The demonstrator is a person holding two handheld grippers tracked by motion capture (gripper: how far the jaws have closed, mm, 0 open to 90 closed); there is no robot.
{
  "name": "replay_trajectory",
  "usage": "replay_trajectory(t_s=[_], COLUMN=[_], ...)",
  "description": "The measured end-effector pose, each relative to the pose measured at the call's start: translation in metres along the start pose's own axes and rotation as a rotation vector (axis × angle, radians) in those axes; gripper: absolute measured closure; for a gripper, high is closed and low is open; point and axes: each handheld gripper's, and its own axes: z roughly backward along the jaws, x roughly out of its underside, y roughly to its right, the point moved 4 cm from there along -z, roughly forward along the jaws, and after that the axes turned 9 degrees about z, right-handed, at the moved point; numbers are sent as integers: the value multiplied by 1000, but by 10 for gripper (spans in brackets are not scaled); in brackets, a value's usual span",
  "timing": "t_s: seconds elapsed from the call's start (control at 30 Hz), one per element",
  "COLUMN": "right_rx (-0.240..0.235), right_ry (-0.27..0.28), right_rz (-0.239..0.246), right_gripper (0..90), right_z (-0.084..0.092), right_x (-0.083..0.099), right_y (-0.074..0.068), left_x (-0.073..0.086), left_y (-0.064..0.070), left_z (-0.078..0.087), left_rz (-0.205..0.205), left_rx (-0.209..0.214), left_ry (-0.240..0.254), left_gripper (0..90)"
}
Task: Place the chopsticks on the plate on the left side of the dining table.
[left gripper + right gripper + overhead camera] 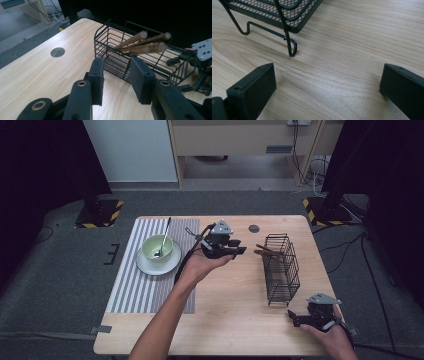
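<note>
A black wire basket [281, 270] stands on the right half of the wooden table [230, 310]. Several brown sticks [270, 252] lean out over its far-left rim. In the left gripper view the sticks [145, 43] jut up from the basket [115, 62], blurred at their tips. My left gripper [239, 251] hovers just left of the basket, pointing at it. Its jaws [116, 80] stand a narrow gap apart with nothing between them. My right gripper [292, 317] rests near the front right corner, wide open [327, 85] and empty, facing the basket's foot [292, 50].
A green bowl [157, 247] with a spoon [164, 237] sits on a white plate [150, 265] on a striped mat [145, 290] at the left. A round cable hole [254, 228] lies near the table's far edge. Dark stands flank the table.
</note>
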Motion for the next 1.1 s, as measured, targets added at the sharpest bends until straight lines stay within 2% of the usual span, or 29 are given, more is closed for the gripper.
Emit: replay_trajectory(t_s=[0.13,0.17,0.3,0.4,0.63,1.1], right_rx=[0,0,-1,0,0,-1], right_ry=[0,0,0,1,1,1], right_rz=[2,2,2,0,0,0], right_gripper=[7,7,7,7,7,7], right_z=[0,0,0,0,0,0], right_x=[0,0,0,0,0,0], right_y=[0,0,0,0,0,0], left_x=[-11,-16,-25,-31,-37,-32], left_y=[5,7,11,16,26,14], left_z=[3,3,2,0,-12,-28], left_rz=[-11,-6,-18,-23,-60,-44], left_rx=[13,27,34,57,72,62], left_ry=[10,22,23,32,2,-50], left_gripper=[657,659,647,640,634,630])
